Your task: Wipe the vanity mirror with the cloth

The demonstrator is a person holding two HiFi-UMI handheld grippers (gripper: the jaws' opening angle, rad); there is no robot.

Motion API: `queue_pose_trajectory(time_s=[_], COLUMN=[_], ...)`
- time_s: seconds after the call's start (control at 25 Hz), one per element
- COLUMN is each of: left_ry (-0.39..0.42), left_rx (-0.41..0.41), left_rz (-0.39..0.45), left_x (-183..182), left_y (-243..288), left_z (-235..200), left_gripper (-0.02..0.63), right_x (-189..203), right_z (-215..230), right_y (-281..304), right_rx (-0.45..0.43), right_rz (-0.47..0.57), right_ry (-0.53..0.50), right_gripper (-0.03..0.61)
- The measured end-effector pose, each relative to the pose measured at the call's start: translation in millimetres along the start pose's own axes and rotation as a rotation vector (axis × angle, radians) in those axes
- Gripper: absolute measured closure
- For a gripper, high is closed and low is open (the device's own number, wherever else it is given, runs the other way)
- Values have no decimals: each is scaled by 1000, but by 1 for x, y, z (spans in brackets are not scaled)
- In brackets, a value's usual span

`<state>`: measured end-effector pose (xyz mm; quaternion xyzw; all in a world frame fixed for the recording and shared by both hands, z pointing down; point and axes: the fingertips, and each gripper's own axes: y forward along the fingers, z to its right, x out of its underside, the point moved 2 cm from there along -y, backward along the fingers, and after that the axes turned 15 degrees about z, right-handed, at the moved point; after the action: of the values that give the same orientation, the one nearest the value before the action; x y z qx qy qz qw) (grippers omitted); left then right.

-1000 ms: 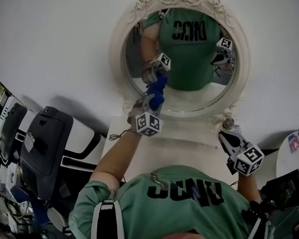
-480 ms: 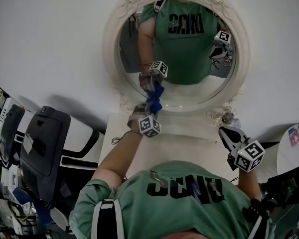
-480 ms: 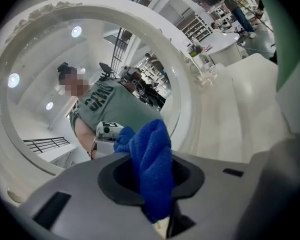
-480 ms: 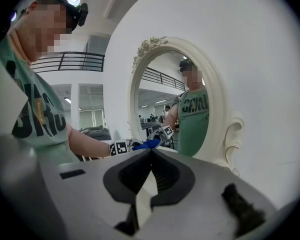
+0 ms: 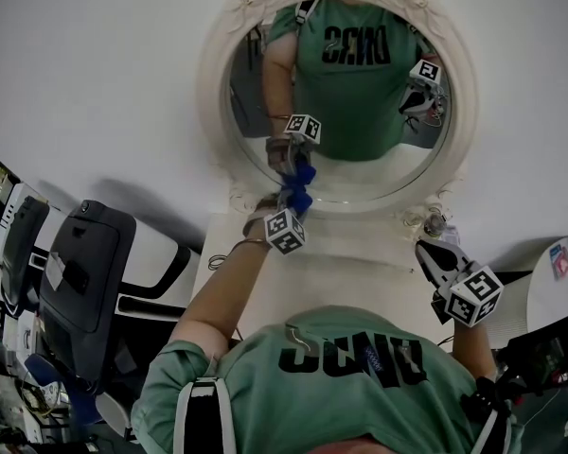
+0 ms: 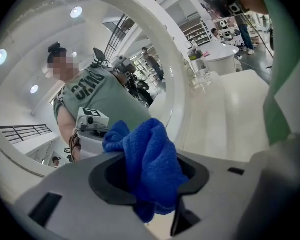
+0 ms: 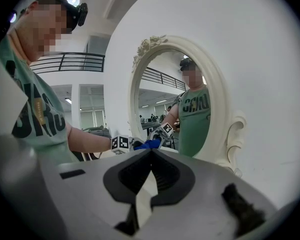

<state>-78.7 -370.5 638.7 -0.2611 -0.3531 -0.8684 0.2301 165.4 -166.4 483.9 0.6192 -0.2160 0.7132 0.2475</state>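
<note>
Clamping cloth (image 6: 149, 156), left claw (image 6: 151, 186), at mirror (image 5: 379, 173)

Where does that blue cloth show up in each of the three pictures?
Head view: blue cloth at centre, low on the vanity mirror.
Left gripper view: lower centre, clamped between the jaws.
Right gripper view: small, centre, just above the jaws.
Shared landmark: the vanity mirror's white frame.

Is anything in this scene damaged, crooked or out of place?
Nothing stands out. The vanity mirror stands upright on the table, and its frame looks intact. The left hand-held gripper holds the blue cloth bunched at the lower glass. The right hand-held gripper is shut and empty, off to the side.
</note>
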Motion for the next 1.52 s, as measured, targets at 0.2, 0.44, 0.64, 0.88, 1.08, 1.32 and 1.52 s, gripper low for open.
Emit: queue_pose_trajectory(time_s=[0.2, 0.44, 0.64, 0.88, 1.08, 1.32, 1.52], left_ry=[-58, -225, -151, 201, 263, 341, 437], left_rx=[87, -46, -536, -892, -977, -880, -804], left_rz=[37, 282, 681, 654, 633, 668, 700], left_x=[-5, -77, -192, -243, -237, -271, -322], left_y=[-11, -74, -190, -211, -206, -178, -143], left_z=[-4, -79, -223, -281, -279, -254, -223], left_gripper=[509, 522, 522, 525, 525, 525, 525], right_x=[-1, -3, -1, -3, -1, -2, -2], right_z=[1, 2, -2, -4, 3, 3, 6], right_y=[-1, -1, 1, 4, -2, -3, -9], right_rx=[4, 6, -4, -10, 11, 14, 25], right_rz=[4, 3, 0, 15, 10, 11, 18], right_ry=[-1, -2, -1, -6, 0, -3, -2], right_gripper=[566, 566, 566, 566, 566, 566, 566])
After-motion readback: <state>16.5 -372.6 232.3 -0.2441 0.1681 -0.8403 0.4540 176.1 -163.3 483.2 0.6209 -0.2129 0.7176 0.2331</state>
